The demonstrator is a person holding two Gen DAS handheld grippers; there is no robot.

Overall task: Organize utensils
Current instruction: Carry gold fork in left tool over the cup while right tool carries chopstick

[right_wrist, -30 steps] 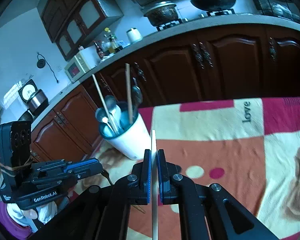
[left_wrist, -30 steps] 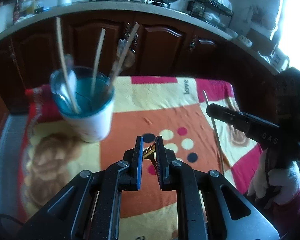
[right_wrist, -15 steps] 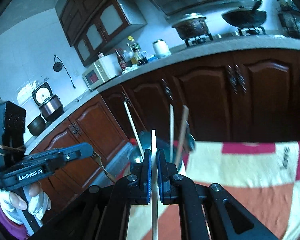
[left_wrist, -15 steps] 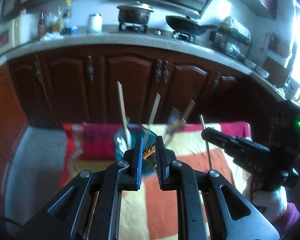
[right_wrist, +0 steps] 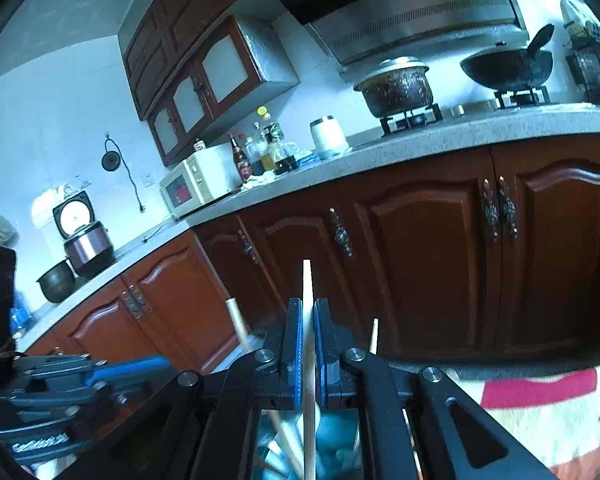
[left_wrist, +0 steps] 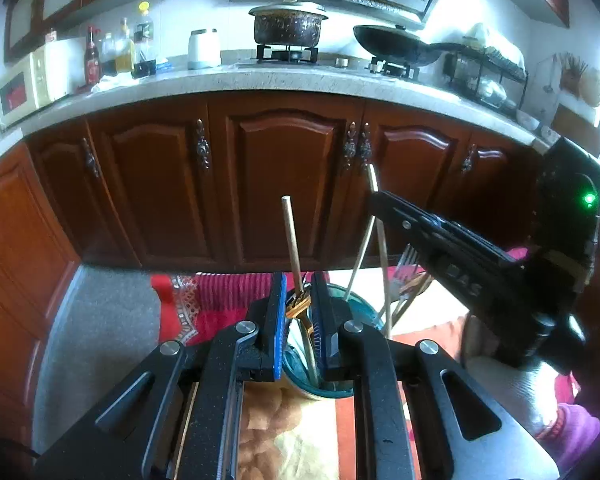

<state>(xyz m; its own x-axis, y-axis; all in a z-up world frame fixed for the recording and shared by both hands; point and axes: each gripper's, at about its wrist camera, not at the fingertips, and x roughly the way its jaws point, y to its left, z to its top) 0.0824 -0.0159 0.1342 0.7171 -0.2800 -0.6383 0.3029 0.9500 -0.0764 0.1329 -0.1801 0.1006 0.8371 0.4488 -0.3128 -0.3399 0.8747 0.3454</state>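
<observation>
My left gripper (left_wrist: 299, 282) is shut on a gold-coloured fork (left_wrist: 298, 307), which hangs over the mouth of the white cup with a teal inside (left_wrist: 358, 312). The cup stands just below and behind the fingers, partly hidden by them. It holds wooden chopsticks (left_wrist: 292, 240) and a fork (left_wrist: 408, 260). My right gripper (right_wrist: 308, 305) is shut on a single pale chopstick (right_wrist: 307, 280) held upright, directly over the cup (right_wrist: 336, 428). In the left wrist view the right gripper (left_wrist: 380, 205) reaches in from the right above the cup. The left gripper (right_wrist: 152, 363) sits low on the left in the right wrist view.
The cup stands on a red, orange and cream blanket (left_wrist: 292, 440) on a low surface. Grey floor (left_wrist: 100, 328) lies to the left. Dark wooden cabinets (left_wrist: 284, 184) stand close behind, under a counter with a pot (left_wrist: 288, 26), wok (left_wrist: 396, 44), bottles and a microwave (left_wrist: 24, 84).
Both grippers rose and closed in on the cup, which slid from the upper left to right under the fingers. The views tilted up toward the cabinets. Both grips held.
</observation>
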